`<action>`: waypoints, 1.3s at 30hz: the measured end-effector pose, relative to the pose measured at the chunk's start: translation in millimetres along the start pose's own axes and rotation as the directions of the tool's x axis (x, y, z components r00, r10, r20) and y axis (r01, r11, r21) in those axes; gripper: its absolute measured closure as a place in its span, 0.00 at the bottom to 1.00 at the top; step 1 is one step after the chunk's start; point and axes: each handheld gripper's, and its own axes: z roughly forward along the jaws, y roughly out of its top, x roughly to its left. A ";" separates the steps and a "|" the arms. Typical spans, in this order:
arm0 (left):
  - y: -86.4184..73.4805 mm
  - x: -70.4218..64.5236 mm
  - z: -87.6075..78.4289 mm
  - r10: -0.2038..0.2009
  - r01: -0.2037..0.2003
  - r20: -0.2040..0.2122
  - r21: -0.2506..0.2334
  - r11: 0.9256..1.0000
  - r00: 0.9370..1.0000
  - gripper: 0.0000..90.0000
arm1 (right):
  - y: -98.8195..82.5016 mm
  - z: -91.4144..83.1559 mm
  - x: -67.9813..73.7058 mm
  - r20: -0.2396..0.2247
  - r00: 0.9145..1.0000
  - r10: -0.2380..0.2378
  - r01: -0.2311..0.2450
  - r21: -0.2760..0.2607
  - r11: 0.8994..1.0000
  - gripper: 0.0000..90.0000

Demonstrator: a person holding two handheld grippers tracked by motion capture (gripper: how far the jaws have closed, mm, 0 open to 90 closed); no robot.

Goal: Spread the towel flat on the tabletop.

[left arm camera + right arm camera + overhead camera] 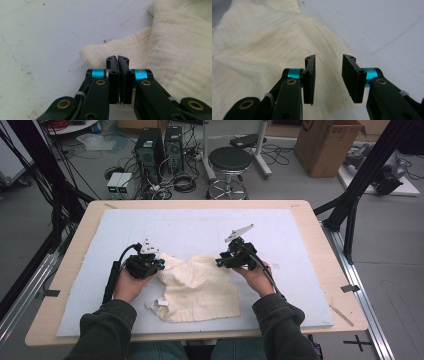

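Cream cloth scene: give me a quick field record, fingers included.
item: cream woven cloth, rumpled, lying on the mat
surface: pale blue mat on a light wooden table
left gripper: fingers shut, cloth edge appears pinched between them
right gripper: fingers open, over the cloth's edge, nothing between them

No legible text or labels

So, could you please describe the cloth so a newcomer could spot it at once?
On the wooden table lies a pale blue mat. Near its front edge, between the two hands, sits the cloth: a cream, crumpled, loosely woven piece, the sole soft item there.
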 end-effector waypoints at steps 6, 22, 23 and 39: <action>-0.3 1.4 0.3 -0.006 0.006 -0.005 -0.002 1.000 1.000 0.97 | -7.7 -6.3 -19.9 0.055 0.995 0.084 -0.085 0.002 0.996 0.70; -1.0 4.2 1.4 -0.023 0.023 0.003 -0.013 1.000 1.000 0.97 | -14.5 21.4 -26.8 0.042 0.997 0.071 -0.076 0.136 0.988 0.93; -0.8 4.3 0.5 -0.027 0.027 0.005 -0.020 0.999 1.000 0.97 | -13.3 18.7 -25.4 0.048 0.998 0.051 -0.057 0.124 0.991 0.93; -1.9 17.2 13.5 -0.133 0.131 0.123 0.029 0.991 0.983 0.78 | -12.0 6.2 -20.0 0.074 0.997 -0.021 0.010 0.141 0.990 0.93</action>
